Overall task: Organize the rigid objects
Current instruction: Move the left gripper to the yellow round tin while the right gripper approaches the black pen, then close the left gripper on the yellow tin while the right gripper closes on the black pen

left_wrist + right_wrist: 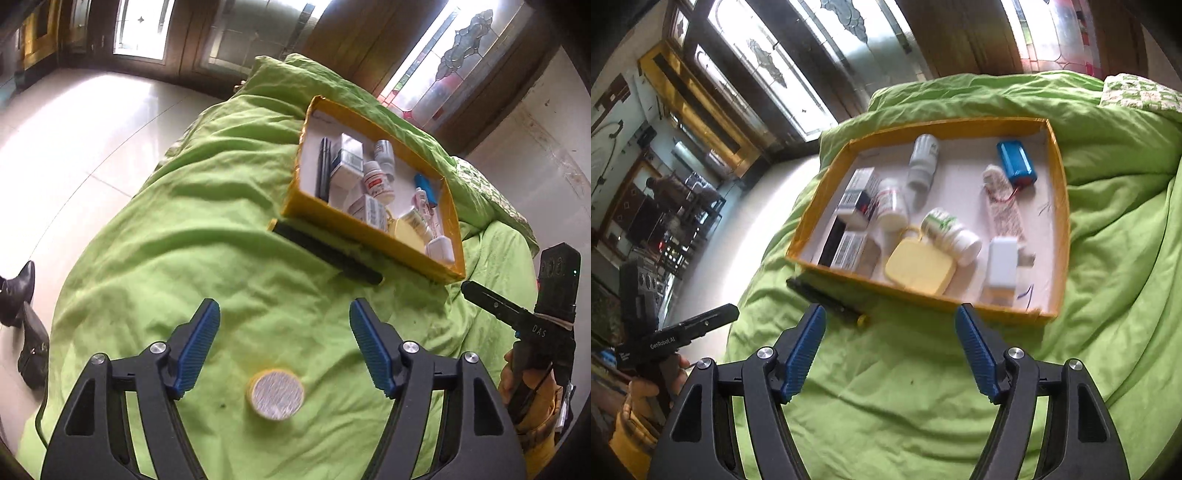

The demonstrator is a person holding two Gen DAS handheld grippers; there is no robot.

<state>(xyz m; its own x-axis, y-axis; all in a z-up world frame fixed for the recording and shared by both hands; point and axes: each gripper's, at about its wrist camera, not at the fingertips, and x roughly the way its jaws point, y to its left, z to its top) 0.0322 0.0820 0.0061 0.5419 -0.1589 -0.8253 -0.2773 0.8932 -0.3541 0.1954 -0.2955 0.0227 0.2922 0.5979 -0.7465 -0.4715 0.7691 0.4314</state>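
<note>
A: Left wrist view first, biggest thing down. A bed under a rumpled lime-green quilt point(207, 206) fills the frame. On it sits a shallow yellow cardboard tray with a white floor point(373, 236), already holding bottles, cartons and a blue battery pack.

B: And outside the tray?

A: Two pieces. A long black pen-like stick point(328, 254) lies just beside the tray's near wall, its long axis running parallel to that wall. Then a small round yellow tin with a silvery lid point(276, 394) rests flat on the quilt, well apart from the tray.

B: Which claw is nearer the tin?

A: The left claw point(284, 350). Its blue pads stand apart with nothing clamped, and the tin sits between the two fingers, slightly closer to the camera than the tips. I'd judge it must pull back or tip down before closing.

B: The right one?

A: The right claw point(890, 347) is also apart and empty, pointing at the tray's near wall; the stick's yellow-tipped end lies just beside its left finger.

B: Anything unclear?

A: The tin is out of the right wrist view, and the labels are blurred; the stick may be a pen.
</note>
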